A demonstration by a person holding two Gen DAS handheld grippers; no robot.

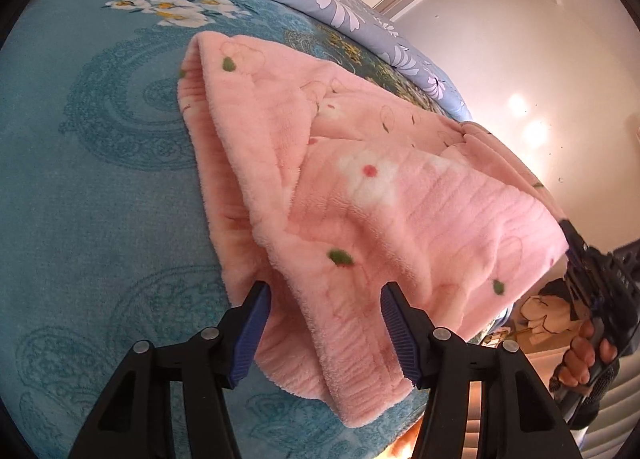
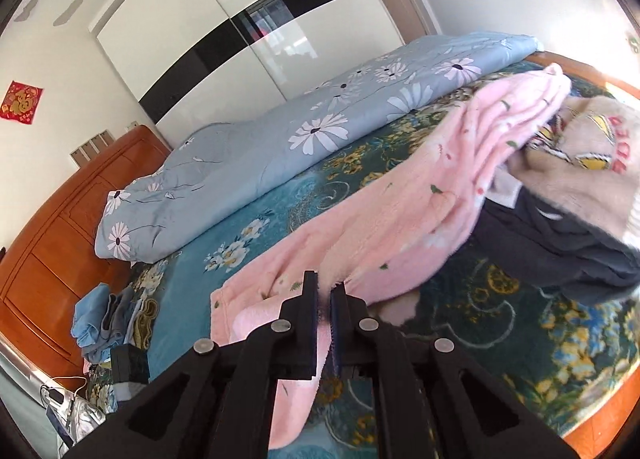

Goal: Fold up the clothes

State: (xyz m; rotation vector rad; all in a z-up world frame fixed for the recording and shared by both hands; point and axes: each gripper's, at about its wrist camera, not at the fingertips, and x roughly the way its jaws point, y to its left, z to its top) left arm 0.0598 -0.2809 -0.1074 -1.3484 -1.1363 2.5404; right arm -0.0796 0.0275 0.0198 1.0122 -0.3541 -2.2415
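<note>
Right gripper: jaws nearly closed, pinching an edge of the pink fleece garment; fabric shows between the pads and hangs below them. Left gripper: jaws spread wide, a loose fold of the same garment lying between the fingers, not clamped.

The garment is partly doubled over but rumpled, with one end lifted off the bed; folding is judged to be at an early-to-middle stage. It runs from the grippers across the bed's middle toward the far edge, where it touches a heap of unfolded clothes. Small folded stack by the headboard corner.
</note>
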